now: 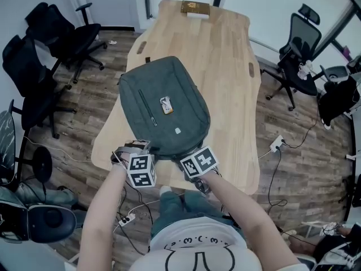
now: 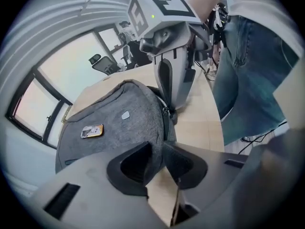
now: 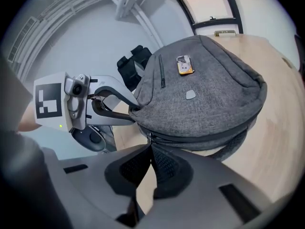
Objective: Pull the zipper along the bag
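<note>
A grey backpack (image 1: pixel 163 103) lies flat on the wooden table (image 1: pixel 225 55), its near end at the table's front edge. My left gripper (image 1: pixel 135 147) is at the bag's near left corner. In the left gripper view the left gripper (image 2: pixel 156 159) pinches a fold of the bag's grey fabric (image 2: pixel 155 144). My right gripper (image 1: pixel 189 154) is at the near right. In the right gripper view the right gripper (image 3: pixel 149 154) is shut on the zipper pull (image 3: pixel 149 138), which hangs from the dark zipper line (image 3: pixel 200 140) along the bag's side. The left gripper (image 3: pixel 132 106) shows there gripping the bag's edge.
An orange tag (image 1: pixel 166 105) sits on the bag's top. A brown box (image 1: pixel 195 7) lies at the table's far end. Black office chairs stand left (image 1: pixel 62 33) and right (image 1: pixel 299 44). A power strip (image 1: pixel 276 144) and cables lie on the floor.
</note>
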Action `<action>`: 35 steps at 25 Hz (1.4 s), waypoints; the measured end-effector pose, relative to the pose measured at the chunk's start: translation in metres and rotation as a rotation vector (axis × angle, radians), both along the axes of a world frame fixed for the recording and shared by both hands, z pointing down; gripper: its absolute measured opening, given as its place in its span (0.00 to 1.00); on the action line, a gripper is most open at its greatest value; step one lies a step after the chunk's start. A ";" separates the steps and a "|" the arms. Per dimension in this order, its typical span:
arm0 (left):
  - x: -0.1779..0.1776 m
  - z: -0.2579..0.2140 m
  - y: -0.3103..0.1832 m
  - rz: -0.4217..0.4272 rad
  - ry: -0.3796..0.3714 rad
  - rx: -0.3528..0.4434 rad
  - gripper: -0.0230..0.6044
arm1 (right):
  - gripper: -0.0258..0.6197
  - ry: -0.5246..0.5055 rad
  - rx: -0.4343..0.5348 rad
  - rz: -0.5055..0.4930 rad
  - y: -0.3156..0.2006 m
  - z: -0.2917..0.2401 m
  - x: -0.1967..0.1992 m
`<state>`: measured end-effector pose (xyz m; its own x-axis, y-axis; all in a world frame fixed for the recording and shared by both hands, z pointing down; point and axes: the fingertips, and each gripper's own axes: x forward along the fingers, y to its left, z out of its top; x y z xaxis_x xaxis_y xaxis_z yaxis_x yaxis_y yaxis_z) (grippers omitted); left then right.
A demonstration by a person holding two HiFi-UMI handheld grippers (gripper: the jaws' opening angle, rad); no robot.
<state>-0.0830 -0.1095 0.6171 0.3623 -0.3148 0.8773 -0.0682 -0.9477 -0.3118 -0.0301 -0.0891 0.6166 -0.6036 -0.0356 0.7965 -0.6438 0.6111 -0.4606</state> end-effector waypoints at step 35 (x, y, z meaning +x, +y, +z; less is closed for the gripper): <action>0.008 0.000 0.004 0.017 0.056 -0.027 0.16 | 0.13 0.448 0.364 -0.054 -0.104 0.007 0.153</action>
